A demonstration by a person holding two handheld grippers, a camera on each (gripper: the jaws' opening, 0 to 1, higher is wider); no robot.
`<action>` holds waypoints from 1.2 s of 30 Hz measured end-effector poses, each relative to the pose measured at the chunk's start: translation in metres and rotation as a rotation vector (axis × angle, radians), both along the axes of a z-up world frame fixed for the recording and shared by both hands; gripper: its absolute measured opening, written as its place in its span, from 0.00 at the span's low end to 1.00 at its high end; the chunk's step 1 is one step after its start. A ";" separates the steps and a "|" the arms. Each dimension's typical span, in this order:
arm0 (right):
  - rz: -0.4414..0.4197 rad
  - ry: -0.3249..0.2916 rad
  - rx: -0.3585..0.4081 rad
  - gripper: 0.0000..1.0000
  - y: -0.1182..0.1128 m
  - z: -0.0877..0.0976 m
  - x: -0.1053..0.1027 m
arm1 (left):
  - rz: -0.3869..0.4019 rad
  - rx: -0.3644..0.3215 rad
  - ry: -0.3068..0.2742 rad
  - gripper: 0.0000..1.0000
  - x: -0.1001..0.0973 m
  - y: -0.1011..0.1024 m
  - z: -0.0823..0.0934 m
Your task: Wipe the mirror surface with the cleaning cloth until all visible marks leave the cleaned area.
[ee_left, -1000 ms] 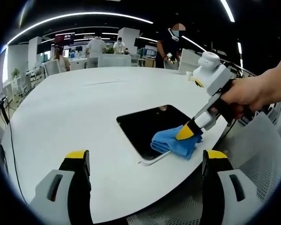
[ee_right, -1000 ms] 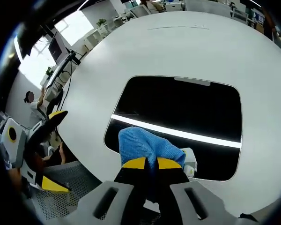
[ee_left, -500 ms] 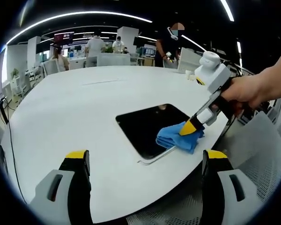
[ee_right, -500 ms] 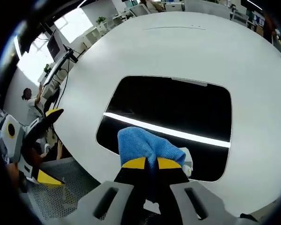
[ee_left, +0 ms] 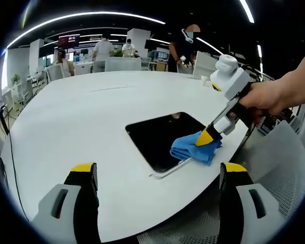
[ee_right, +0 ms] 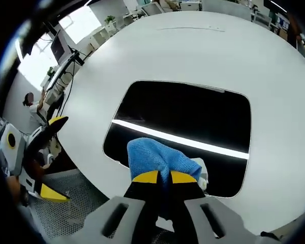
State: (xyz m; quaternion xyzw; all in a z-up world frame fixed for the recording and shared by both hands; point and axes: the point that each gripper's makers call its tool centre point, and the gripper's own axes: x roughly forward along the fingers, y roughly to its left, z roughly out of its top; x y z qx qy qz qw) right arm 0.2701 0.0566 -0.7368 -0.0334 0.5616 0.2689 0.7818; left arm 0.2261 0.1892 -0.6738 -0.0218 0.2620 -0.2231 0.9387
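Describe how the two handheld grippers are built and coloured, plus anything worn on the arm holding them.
Left gripper: two black jaws with yellow tips on light grey bases. Right gripper: the same black jaws with yellow tips and grey bases; from the left gripper view it has a slim black and white body. The hand and forearm gripping it look bare, no sleeve or glove visible.

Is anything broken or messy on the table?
Nothing looks broken or spilled. The mirror lies flat on the white table, close to its edge. The right claw is shut on the blue cloth, pressing it on the mirror's near corner. The bright stripe across the glass is just a ceiling light's reflection.
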 end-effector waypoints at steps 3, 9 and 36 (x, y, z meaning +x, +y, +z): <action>-0.013 0.011 0.007 0.01 0.000 -0.001 0.003 | 0.003 -0.005 -0.001 0.99 0.000 0.000 0.000; -0.041 0.013 0.025 0.01 0.000 -0.001 0.011 | -0.003 -0.004 -0.002 0.99 0.000 -0.002 0.001; -0.013 -0.066 0.012 0.01 0.013 0.002 0.072 | -0.024 -0.008 -0.008 0.99 0.005 -0.003 0.001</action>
